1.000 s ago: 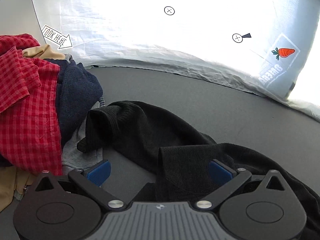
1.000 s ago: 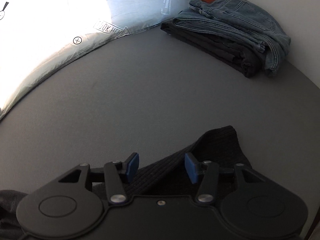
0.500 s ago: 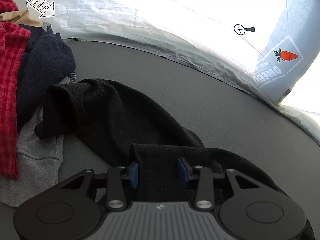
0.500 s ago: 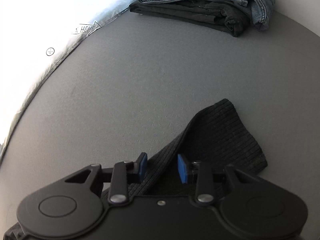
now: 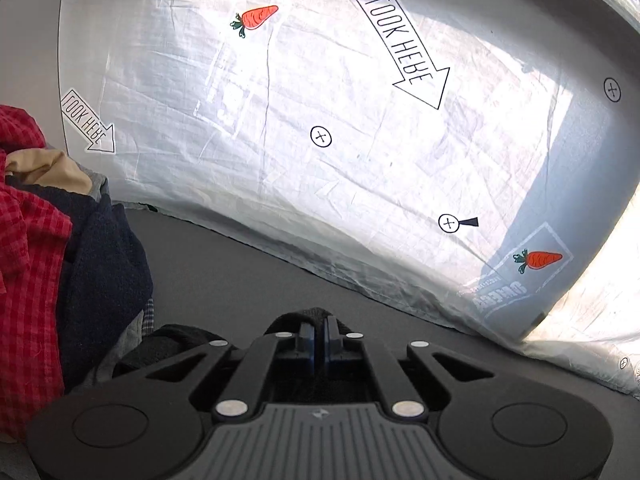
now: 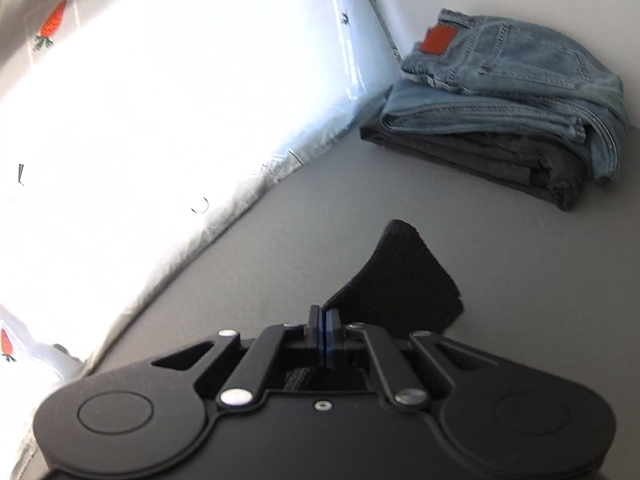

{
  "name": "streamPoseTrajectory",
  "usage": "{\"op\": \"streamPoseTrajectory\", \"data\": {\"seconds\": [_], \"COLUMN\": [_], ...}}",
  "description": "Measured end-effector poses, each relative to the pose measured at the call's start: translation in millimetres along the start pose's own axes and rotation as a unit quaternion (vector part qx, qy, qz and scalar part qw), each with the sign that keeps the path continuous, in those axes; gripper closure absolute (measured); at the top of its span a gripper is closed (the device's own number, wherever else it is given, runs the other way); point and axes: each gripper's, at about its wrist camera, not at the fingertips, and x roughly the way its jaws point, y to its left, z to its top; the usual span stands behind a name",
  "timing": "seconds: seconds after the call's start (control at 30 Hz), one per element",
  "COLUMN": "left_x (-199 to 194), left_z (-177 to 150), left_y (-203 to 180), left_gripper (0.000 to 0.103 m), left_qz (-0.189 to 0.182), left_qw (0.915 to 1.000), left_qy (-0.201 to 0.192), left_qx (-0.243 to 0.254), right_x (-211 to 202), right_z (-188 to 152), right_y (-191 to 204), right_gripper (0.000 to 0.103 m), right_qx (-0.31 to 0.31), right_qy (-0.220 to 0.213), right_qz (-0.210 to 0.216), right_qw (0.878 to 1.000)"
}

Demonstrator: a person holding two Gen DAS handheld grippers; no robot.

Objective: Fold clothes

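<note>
A black knit sweater hangs from both grippers above the grey table. My left gripper is shut on a fold of the sweater, and a bit of black knit pokes out above its blue pads. In the right wrist view my right gripper is shut on another part of the black sweater, whose ribbed cuff sticks up and to the right of the pads. Most of the garment is hidden beneath the gripper bodies.
A heap of unfolded clothes sits at the left: a red checked shirt, a navy garment and a tan piece. Folded jeans on a dark folded garment lie at the far right corner. A white printed sheet forms the backdrop.
Both grippers closed on the black sweater and rose, lifting it off the table. Both views tilted up toward the white sheet.
</note>
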Motion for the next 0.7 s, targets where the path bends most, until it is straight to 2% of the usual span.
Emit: {"op": "streamPoseTrajectory", "data": {"seconds": [0.1,0.17,0.27,0.37,0.5,0.57,0.63,0.7], "left_x": [-47.9,-89.5,-144.8,-187.6,-221.6,-226.8,-223.0,-218.2], "left_z": [34.1,44.2,36.5,1.3,-78.5,-127.9,-178.1,-226.9], "left_y": [-12.2,-14.5,-12.6,-0.9,30.8,52.1,70.5,88.1], "left_gripper": [0.099,0.099,0.098,0.098,0.098,0.098,0.097,0.096], "left_qz": [-0.024,-0.038,-0.047,-0.032,0.020,0.062,0.102,0.143], "left_qw": [0.9973,0.9931,0.9880,0.9886,0.9963,0.9973,0.9929,0.9819], "left_qy": [-0.069,-0.111,-0.147,-0.147,-0.082,-0.025,0.046,0.115], "left_qx": [-0.001,-0.003,-0.006,-0.001,-0.012,-0.031,-0.040,-0.049], "right_x": [-27.2,-53.7,-88.4,-111.9,-113.7,-105.5,-94.8,-83.3], "right_z": [31.1,46.4,51.9,37.5,-10.9,-40.8,-66.4,-92.8], "right_y": [19.2,24.9,19.3,-2.2,-59.9,-91.2,-113.0,-131.3], "right_gripper": [0.101,0.101,0.101,0.101,0.101,0.101,0.101,0.101], "right_qx": [0.011,0.010,0.007,0.004,-0.001,0.001,-0.010,-0.036], "right_qy": [-0.057,-0.095,-0.123,-0.113,-0.042,0.009,0.063,0.117], "right_qz": [0.049,0.075,0.094,0.089,0.038,0.004,-0.029,-0.071], "right_qw": [0.997,0.993,0.988,0.990,0.998,1.000,0.998,0.990]}}
